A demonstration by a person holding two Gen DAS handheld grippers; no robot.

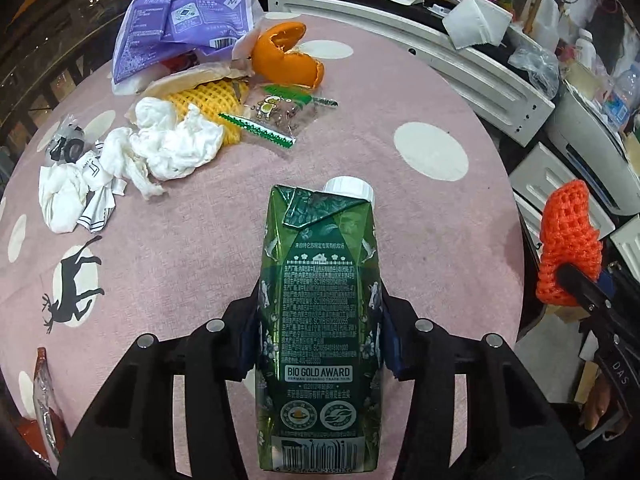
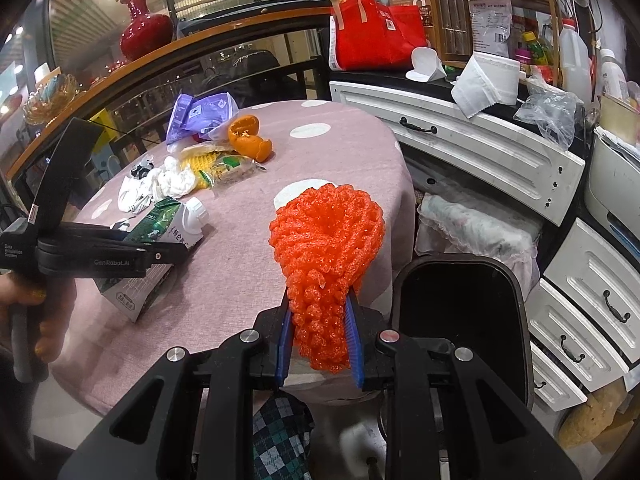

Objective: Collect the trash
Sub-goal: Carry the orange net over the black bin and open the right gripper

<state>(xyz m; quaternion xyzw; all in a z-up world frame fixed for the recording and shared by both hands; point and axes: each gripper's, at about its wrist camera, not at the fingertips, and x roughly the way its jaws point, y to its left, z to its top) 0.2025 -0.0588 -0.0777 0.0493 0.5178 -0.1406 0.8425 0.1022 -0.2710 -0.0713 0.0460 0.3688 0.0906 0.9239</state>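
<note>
Over the pink tablecloth (image 1: 400,240), the left gripper (image 1: 318,336) clamps a green carton (image 1: 318,320) lengthwise, white cap pointing away toward the litter pile, while the right gripper (image 2: 322,340) pinches an orange foam net (image 2: 326,240) near the black bin (image 2: 460,312).

We see green carton (image 1: 318,320) w/ white cap, dented top, lifted; orange foam net (image 2: 326,256) crumpled, right of carton.
</note>
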